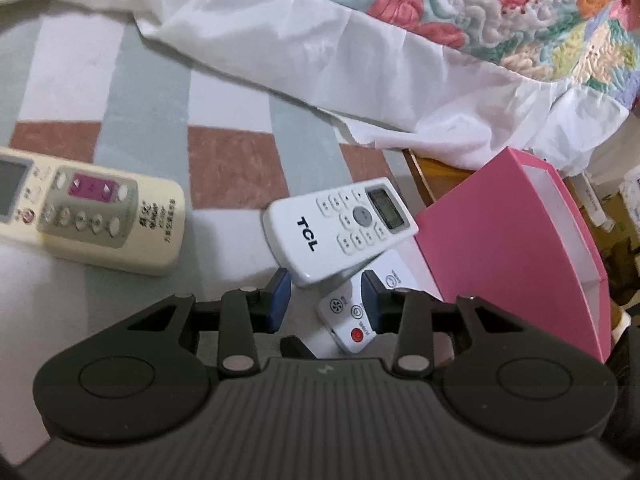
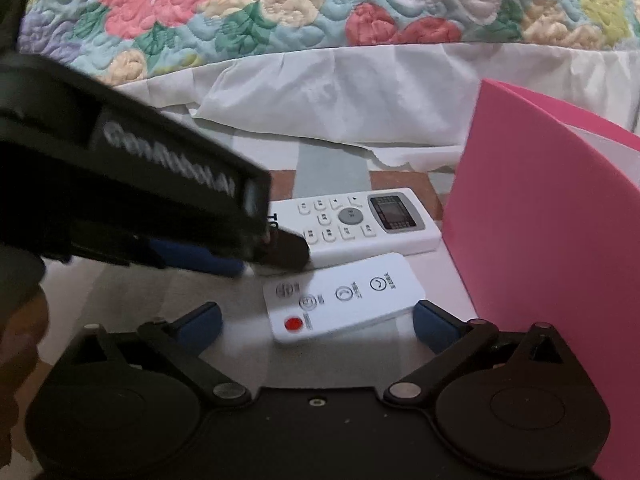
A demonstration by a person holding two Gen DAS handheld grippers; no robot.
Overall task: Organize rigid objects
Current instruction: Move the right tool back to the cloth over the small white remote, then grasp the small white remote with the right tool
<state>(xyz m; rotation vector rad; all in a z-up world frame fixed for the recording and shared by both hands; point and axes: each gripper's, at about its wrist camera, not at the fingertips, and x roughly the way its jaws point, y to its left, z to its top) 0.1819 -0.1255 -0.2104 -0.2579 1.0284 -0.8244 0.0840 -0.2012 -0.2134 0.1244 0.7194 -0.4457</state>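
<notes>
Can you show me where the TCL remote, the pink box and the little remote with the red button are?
TCL remote [image 1: 340, 228], left wrist view, its button face.
Pink box [image 2: 552, 232], right wrist view, its side wall.
Little remote [image 2: 344, 294], right wrist view, its white face.

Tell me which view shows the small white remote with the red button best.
The right wrist view: the small white remote lies whole and unobstructed, red button and icons visible, ahead of the right gripper. In the left wrist view the small white remote is partly hidden by the TCL remote and the left gripper's fingers.
</notes>
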